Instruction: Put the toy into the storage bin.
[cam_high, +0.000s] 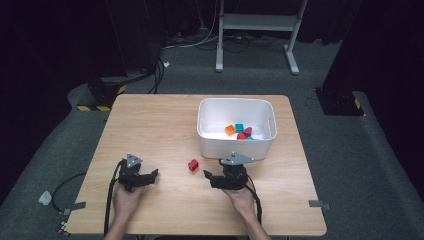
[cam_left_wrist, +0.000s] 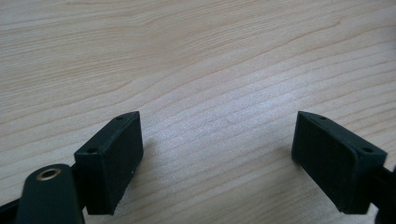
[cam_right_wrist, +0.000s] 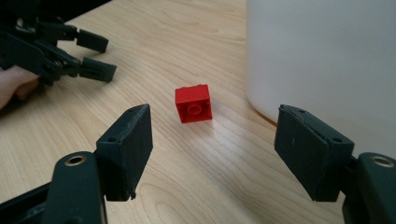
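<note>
Red brick on table, just ahead of open right gripper, untouched; left gripper open, empty.

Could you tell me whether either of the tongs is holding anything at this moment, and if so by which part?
Nothing is held. The right tongs stand open short of the red brick on the table; the left tongs are open over bare wood.

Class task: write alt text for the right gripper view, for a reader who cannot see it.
A small red brick lies on the wooden table just beyond the open right gripper, not touched by it. A white bin stands beside it, and the left gripper rests farther off.
</note>
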